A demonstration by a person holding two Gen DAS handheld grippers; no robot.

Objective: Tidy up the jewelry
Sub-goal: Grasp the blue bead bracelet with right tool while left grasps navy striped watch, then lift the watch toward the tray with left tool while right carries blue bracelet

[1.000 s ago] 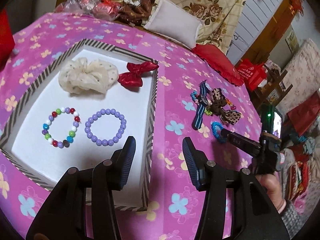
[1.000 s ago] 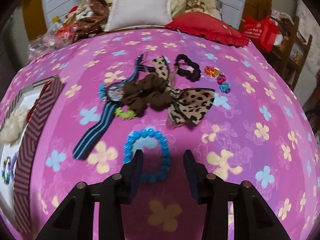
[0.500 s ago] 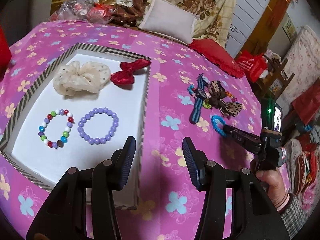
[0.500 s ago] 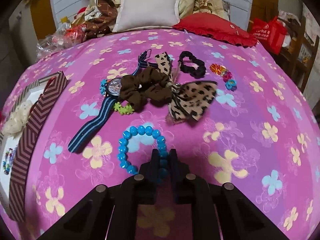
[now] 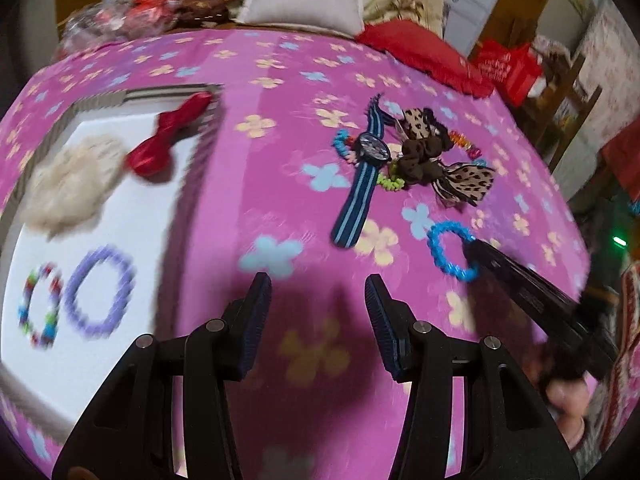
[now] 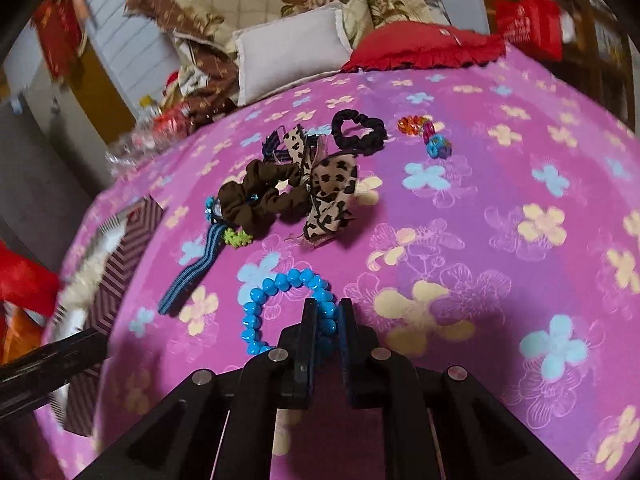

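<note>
My right gripper (image 6: 327, 312) is shut on the right side of a blue bead bracelet (image 6: 256, 304) on the pink flowered cloth; it also shows in the left wrist view (image 5: 440, 248) with the right gripper (image 5: 474, 250) at its edge. My left gripper (image 5: 318, 304) is open and empty above the cloth, right of a striped box (image 5: 200, 128). In the box lie a purple bracelet (image 5: 100, 292), a multicoloured bracelet (image 5: 38, 306), a cream scrunchie (image 5: 68, 188) and a red bow (image 5: 168, 140).
A pile on the cloth holds a striped-band watch (image 5: 362, 196), a brown scrunchie (image 6: 256, 196), a leopard bow (image 6: 330, 192), a green tie (image 6: 236, 238), a black scrunchie (image 6: 358, 130) and small coloured rings (image 6: 426, 136). Pillows (image 6: 292, 52) lie at the far edge.
My right gripper closed on the blue bracelet and now tilts with it. My left gripper swung right, away from over the box toward the open cloth.
</note>
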